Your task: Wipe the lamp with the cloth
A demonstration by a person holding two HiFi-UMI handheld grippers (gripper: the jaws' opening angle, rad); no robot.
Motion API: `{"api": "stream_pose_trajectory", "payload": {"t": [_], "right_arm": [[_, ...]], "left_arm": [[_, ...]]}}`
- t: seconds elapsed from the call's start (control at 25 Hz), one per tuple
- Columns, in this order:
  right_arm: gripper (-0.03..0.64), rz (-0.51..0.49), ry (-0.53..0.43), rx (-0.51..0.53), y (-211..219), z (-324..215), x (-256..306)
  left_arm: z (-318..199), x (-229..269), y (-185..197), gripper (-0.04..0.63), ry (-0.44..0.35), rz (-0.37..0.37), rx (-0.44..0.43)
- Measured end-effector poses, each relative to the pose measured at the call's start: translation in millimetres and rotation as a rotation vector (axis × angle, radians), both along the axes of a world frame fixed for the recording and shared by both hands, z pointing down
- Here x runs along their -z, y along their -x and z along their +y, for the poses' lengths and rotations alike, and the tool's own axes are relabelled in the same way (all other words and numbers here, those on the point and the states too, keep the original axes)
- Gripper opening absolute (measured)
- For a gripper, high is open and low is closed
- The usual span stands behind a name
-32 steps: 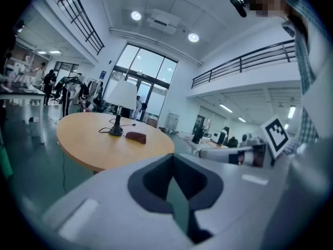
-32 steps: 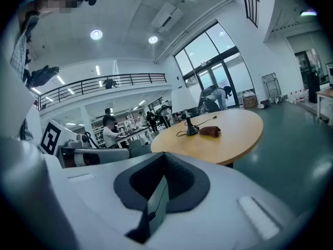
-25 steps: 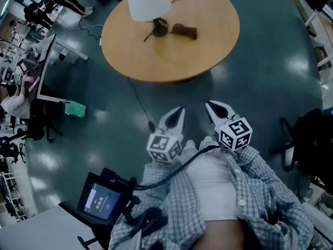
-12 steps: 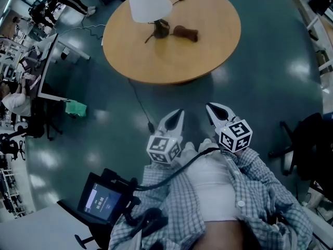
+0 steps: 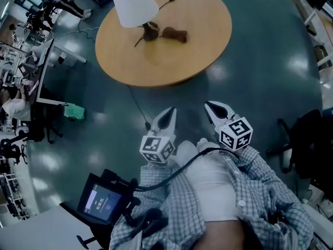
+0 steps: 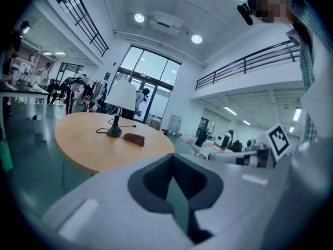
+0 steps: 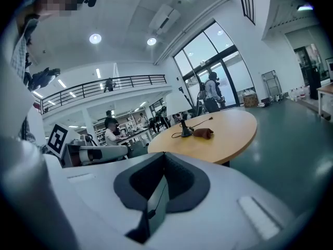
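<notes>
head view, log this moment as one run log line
stage: wiping not started | left tool: shut, empty | right tool: shut, empty | cloth: on table beside lamp, untouched

Lamp (image 5: 136, 5) upright — brown cloth (image 5: 174, 34) beside.

The person is wearing a pale checked shirt (image 5: 268, 191), hanging open over a white top (image 5: 213, 184). The left tool (image 5: 168, 112) and the right tool (image 5: 211, 107) are showing white shells, dark jaw linings and black-and-white marker cubes. A black cable (image 5: 200, 152) is trailing across the shirt.
</notes>
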State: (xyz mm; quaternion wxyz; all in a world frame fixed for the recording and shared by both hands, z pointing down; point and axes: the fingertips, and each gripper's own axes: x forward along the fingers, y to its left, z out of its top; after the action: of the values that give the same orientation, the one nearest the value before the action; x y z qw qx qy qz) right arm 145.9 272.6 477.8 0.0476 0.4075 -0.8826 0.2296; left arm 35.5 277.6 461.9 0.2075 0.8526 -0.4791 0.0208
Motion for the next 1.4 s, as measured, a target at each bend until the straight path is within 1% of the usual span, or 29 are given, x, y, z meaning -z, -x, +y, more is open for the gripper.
{"api": "stream_pose_trajectory", "payload": {"t": [0.08,0.24,0.36,0.48,0.56,0.72,0.88,0.96,1.08,1.2,1.32,1.4], "right_arm": [[0.002,0.005,-0.003,0.007,-6.7,-2.6,-2.4],[0.002,0.001,0.014,0.002,-13.2,-12.5,-12.0],[0.002,0.004,0.027,-0.002,-10.4,-28.4,-17.3],[0.002,0.005,0.031,-0.011,2.3,-53.9,-18.2],[0.002,0.015,0.028,-0.012,17.1,-78.8,-19.6],[0.002,0.046,0.029,0.0,42.2,-128.7,-21.4],[0.002,0.094,-0.008,0.032,57.9,-161.1,-12.0],[0.002,0.111,-0.01,0.026,71.3,-187.0,-11.2],[0.002,0.095,0.032,-0.028,84.6,-223.1,-17.1],[0.002,0.085,0.069,-0.062,84.6,-240.5,-26.7],[0.002,0.07,0.073,-0.059,85.8,-260.2,-26.4],[0.002,0.072,0.067,-0.039,91.8,-273.1,-25.2]], "left_arm": [[-4.5,2.7,-2.1,-0.003,-0.011,0.015,0.015],[-17.2,-1.7,0.5,-0.003,-0.01,-0.016,0.036],[-35.0,-6.0,4.6,-0.003,0.001,-0.017,0.031],[-61.1,-8.4,15.6,-0.003,0.001,-0.02,0.015],[-87.8,-10.4,29.0,-0.003,-0.004,-0.023,0.007],[-142.8,-9.6,50.1,-0.003,-0.009,0.001,0.008],[-175.2,-9.2,61.9,-0.003,0.005,-0.025,-0.012],[-199.1,-10.7,77.1,-0.003,0.015,-0.008,-0.021],[-229.9,-16.6,94.9,-0.003,0.041,0.025,-0.044],[-243.0,-19.5,98.2,-0.003,0.059,0.045,-0.065],[-254.4,-21.0,97.4,-0.003,0.063,0.097,-0.081],[-264.2,-24.8,98.6,-0.003,0.079,0.143,-0.09]]}}
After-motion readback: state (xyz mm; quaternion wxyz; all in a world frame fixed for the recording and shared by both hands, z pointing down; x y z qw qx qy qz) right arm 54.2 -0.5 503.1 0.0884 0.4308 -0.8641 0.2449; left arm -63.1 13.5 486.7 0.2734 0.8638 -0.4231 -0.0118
